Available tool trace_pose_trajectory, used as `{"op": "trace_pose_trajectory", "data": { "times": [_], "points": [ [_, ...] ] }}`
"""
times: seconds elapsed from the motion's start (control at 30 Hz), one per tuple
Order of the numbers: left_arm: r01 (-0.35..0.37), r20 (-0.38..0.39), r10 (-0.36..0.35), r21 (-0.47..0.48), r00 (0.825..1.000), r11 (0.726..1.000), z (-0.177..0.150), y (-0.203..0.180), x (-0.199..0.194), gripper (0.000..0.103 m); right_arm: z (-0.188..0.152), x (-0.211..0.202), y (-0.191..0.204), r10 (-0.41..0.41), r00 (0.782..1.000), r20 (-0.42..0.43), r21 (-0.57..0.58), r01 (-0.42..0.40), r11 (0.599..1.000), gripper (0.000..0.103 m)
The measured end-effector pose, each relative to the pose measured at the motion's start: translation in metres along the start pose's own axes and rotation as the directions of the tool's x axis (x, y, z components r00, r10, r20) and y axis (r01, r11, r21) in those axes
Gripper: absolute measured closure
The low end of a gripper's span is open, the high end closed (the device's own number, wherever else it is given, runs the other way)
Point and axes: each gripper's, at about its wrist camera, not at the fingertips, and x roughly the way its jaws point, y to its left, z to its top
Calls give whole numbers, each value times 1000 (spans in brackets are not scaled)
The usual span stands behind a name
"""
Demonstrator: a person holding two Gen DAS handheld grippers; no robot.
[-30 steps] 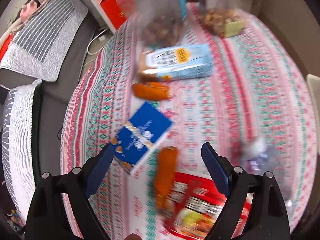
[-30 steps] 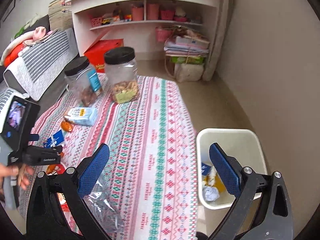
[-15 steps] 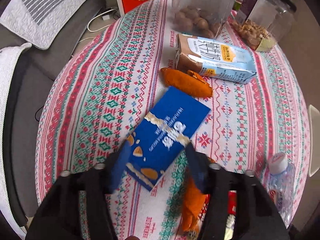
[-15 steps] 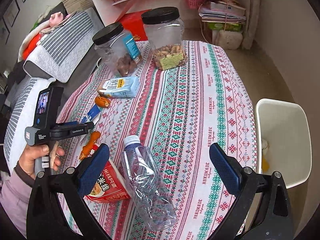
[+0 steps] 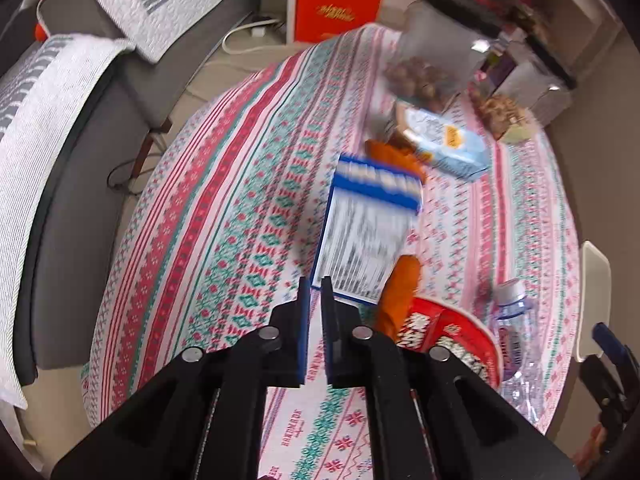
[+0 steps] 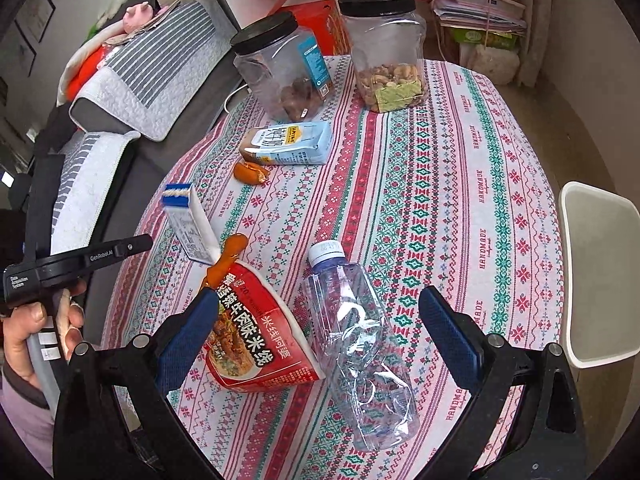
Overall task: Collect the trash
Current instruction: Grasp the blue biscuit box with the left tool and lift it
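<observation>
My left gripper (image 5: 314, 285) is shut on the near edge of a blue and white snack box (image 5: 366, 232) and holds it tilted up off the table; the box also shows in the right wrist view (image 6: 188, 222). My right gripper (image 6: 316, 320) is open and empty, just above a crushed clear water bottle (image 6: 360, 340) and a red noodle bowl (image 6: 256, 332). An orange wrapper (image 6: 226, 258) lies by the bowl, another orange wrapper (image 6: 250, 172) by a light blue milk carton (image 6: 292, 143). A white trash bin (image 6: 596, 280) stands off the table's right edge.
Two clear jars with black lids (image 6: 280, 68) (image 6: 386, 52) stand at the table's far side. A grey sofa with striped quilts (image 6: 132, 92) runs along the left. Shelves and a red box (image 5: 340, 0) stand behind the table.
My left gripper closed on the blue box and lifted its near edge, turning its printed back side up. My right gripper moved lower over the bottle and the red bowl.
</observation>
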Motion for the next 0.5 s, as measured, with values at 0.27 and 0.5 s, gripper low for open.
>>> {"op": "trace_pose_trajectory", "data": {
  "times": [0.27,0.5],
  "points": [
    [1,-17,-1,-43,1000,999,9,-5,27,26,4,-6,-11,-7,1000,10,16,7,1000,7],
    [-49,-47,52,69,998,996,33,-49,63,26,9,-9,-25,-13,1000,22,47,12,999,7]
  ]
}}
